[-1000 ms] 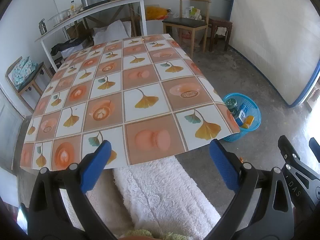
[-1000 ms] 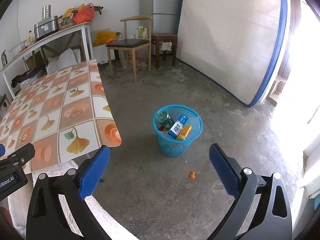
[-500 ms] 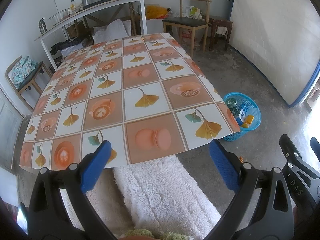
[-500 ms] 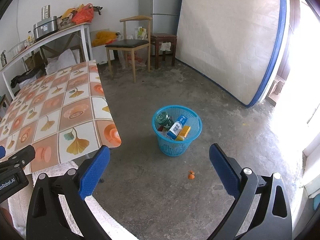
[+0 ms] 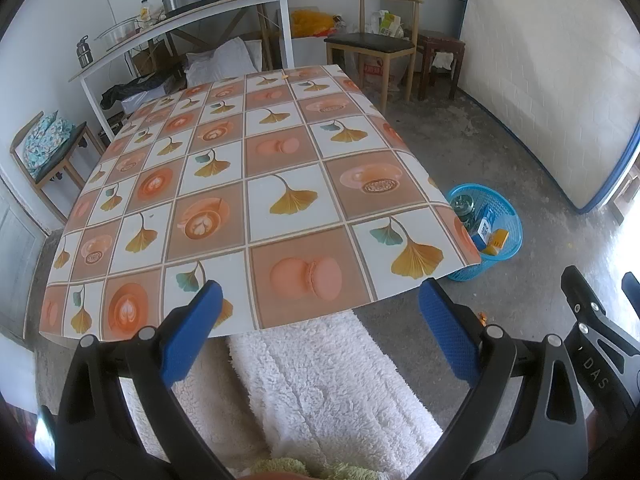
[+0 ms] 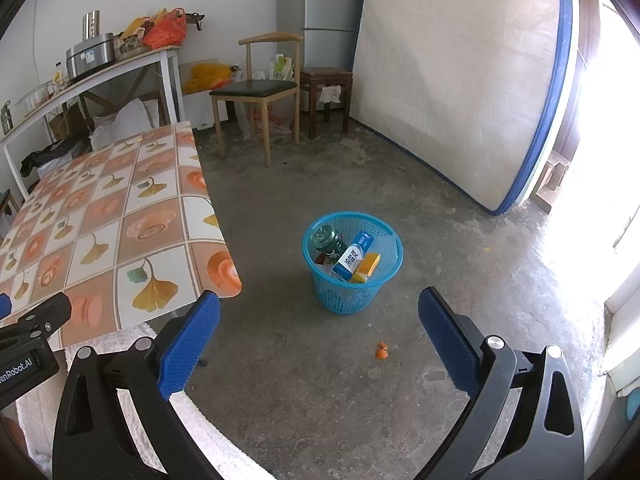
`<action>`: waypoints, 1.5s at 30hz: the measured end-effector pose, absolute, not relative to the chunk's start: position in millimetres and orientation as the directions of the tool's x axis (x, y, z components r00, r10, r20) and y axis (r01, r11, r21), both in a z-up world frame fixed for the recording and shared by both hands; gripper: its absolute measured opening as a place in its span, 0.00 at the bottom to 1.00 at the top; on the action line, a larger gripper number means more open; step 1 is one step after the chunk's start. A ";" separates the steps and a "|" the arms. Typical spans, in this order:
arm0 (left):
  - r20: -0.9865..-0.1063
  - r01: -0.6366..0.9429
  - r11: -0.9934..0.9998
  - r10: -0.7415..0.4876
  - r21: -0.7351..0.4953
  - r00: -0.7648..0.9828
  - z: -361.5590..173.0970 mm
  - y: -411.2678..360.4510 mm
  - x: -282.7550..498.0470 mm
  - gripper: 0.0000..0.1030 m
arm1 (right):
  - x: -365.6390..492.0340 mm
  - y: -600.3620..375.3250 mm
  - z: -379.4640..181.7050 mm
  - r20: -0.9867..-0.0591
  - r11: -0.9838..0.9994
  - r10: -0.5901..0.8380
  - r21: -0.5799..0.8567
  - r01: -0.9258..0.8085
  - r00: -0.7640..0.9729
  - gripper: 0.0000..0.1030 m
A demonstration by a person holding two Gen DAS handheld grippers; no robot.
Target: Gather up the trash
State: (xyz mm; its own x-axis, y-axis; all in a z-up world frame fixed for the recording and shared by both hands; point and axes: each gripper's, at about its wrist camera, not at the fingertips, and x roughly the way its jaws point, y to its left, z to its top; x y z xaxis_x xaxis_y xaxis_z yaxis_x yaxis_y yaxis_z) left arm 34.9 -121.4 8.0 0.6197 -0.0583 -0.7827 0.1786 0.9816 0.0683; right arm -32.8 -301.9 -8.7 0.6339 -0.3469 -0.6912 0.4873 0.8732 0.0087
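Note:
A blue plastic basket (image 6: 384, 280) stands on the concrete floor right of the table; it also shows in the left wrist view (image 5: 506, 216). In it lie a green bottle (image 6: 329, 242), a blue-and-white carton (image 6: 353, 257) and a yellow box (image 6: 366, 268). A small orange scrap (image 6: 381, 351) lies on the floor in front of the basket. My left gripper (image 5: 316, 330) is open and empty over the table's near edge. My right gripper (image 6: 318, 338) is open and empty, held above the floor short of the basket.
The table (image 5: 256, 184) has a tiled orange-and-white cloth. A white fluffy cover (image 5: 328, 384) lies below its near edge. A wooden chair (image 6: 260, 92), a stool (image 6: 326, 80), a mattress (image 6: 452, 80) against the wall and a loaded white shelf (image 5: 180, 20) stand around.
Both views have shifted only slightly. Both grippers stay open and empty.

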 end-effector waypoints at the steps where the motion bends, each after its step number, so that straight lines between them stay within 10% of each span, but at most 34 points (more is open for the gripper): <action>1: -0.783 0.179 0.982 -0.058 0.068 0.619 7.9 -120.4 35.6 0.92 | -32.8 -301.8 -8.6 -0.691 0.873 -0.348 0.008 0.488 0.633 0.94; 45: -0.784 0.176 0.982 -0.059 0.065 0.618 6.7 -119.0 35.3 0.92 | -34.1 -299.0 0.0 -0.689 0.873 -0.349 0.006 0.487 0.635 0.94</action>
